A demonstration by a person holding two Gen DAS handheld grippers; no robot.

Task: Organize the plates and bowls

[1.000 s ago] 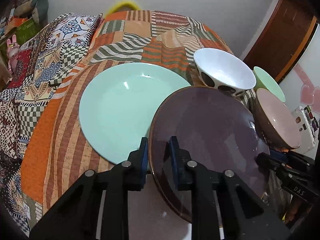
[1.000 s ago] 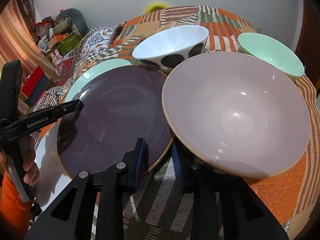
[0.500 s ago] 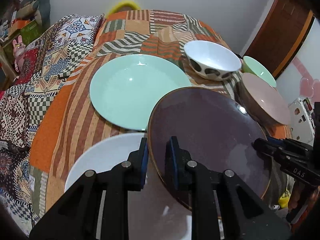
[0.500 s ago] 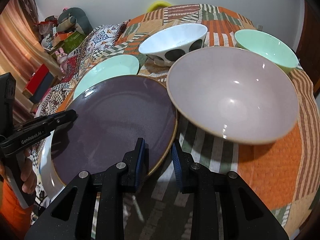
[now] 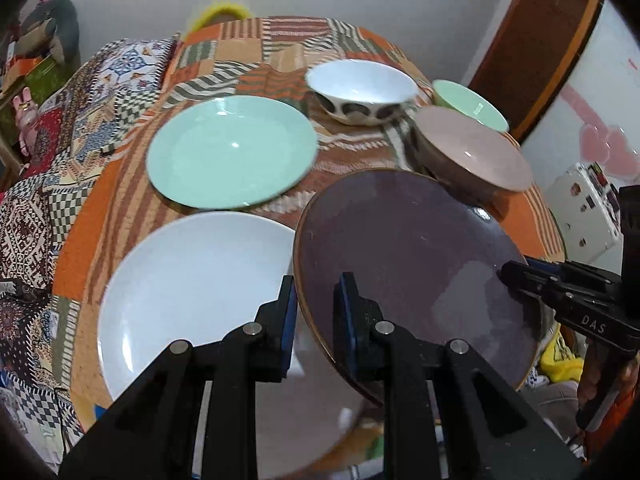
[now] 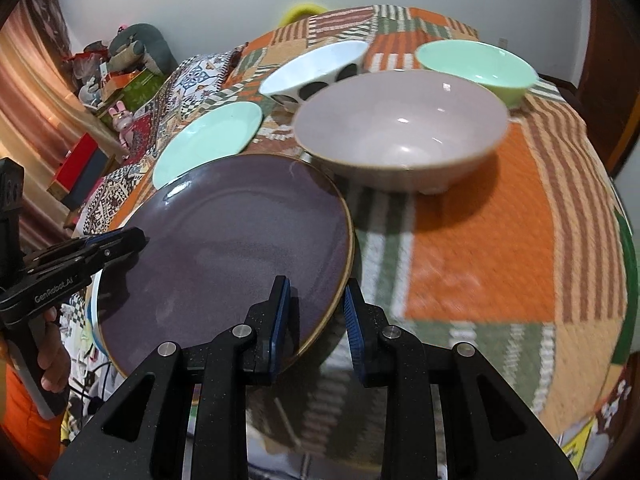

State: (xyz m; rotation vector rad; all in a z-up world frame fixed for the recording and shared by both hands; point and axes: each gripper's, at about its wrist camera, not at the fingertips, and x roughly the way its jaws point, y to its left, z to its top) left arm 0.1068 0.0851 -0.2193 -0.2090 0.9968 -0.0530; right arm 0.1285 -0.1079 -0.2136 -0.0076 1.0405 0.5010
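A dark purple plate (image 5: pixel 416 264) with a thin gold rim hangs tilted above the table, held from two sides. My left gripper (image 5: pixel 316 320) is shut on its near-left rim. My right gripper (image 6: pixel 316 312) is shut on the opposite rim and shows in the left wrist view as a black tip (image 5: pixel 520 276). The purple plate (image 6: pixel 224 248) overlaps the right edge of a white plate (image 5: pixel 192 280). Behind lie a mint plate (image 5: pixel 232 152), a white bowl with dark spots (image 5: pixel 360 88), a pink bowl (image 5: pixel 472 148) and a mint bowl (image 5: pixel 468 104).
A patchwork orange and striped cloth (image 6: pixel 500 240) covers the round table. A patterned bedspread (image 5: pixel 60 152) and clutter lie to the left, a wooden door (image 5: pixel 536 48) at the back right. A hand (image 6: pixel 52 356) grips the left tool's handle.
Both grippers have carried the purple plate back toward the table's near edge, off the mint plate. The white plate has come into view beneath its left side. The bowls look farther away.
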